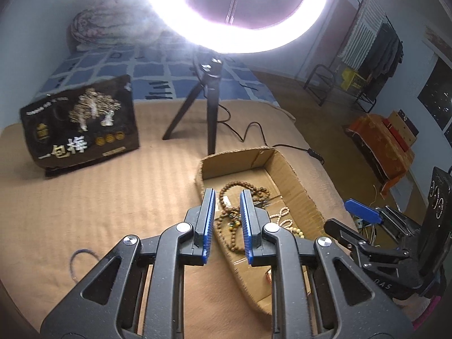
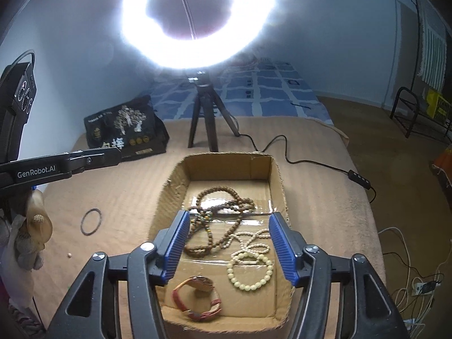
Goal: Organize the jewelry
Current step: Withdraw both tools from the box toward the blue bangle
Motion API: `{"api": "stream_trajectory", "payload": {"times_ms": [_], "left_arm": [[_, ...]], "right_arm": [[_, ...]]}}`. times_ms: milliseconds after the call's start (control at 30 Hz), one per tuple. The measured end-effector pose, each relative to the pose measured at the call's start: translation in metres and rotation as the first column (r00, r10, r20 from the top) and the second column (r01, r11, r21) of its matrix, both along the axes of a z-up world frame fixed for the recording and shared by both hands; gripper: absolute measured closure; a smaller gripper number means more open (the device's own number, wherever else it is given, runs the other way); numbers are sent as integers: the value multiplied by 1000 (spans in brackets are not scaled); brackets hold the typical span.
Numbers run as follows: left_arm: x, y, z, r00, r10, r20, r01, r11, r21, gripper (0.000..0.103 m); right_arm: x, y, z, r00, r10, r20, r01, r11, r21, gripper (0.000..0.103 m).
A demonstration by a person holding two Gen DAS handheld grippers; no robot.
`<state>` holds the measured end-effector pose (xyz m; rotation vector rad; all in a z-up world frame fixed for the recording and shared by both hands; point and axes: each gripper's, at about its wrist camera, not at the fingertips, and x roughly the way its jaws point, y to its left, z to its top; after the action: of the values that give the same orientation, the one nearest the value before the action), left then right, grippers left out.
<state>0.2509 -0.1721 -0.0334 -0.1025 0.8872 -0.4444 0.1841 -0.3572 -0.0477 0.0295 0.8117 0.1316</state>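
Note:
An open cardboard box lies on the tan blanket. In it lie brown wooden bead strands, cream bead bracelets, and a red-strapped watch. A dark ring-shaped band lies on the blanket left of the box, with a tiny loose bead nearby. My left gripper is partly open and empty over the box's left wall. My right gripper is wide open and empty above the box; it also shows in the left wrist view.
A ring light on a small tripod stands behind the box, its cable running right. A black printed bag stands at the back left. The blanket's right edge drops to the floor.

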Motion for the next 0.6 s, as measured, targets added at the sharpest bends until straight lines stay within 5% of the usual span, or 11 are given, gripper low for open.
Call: {"api": "stream_trajectory", "payload": {"times_ms": [233, 333, 600], "left_arm": [[-25, 41, 18, 998, 23, 60, -26, 998, 50, 85], [-36, 64, 20, 997, 43, 61, -47, 998, 52, 63], [-55, 132, 10, 993, 114, 22, -115, 991, 63, 62]], "right_arm": [[-20, 22, 15, 999, 36, 26, -36, 999, 15, 33], [-27, 32, 19, 998, 56, 27, -56, 998, 24, 32], [-47, 68, 20, 991, 132, 23, -132, 991, 25, 32]]}}
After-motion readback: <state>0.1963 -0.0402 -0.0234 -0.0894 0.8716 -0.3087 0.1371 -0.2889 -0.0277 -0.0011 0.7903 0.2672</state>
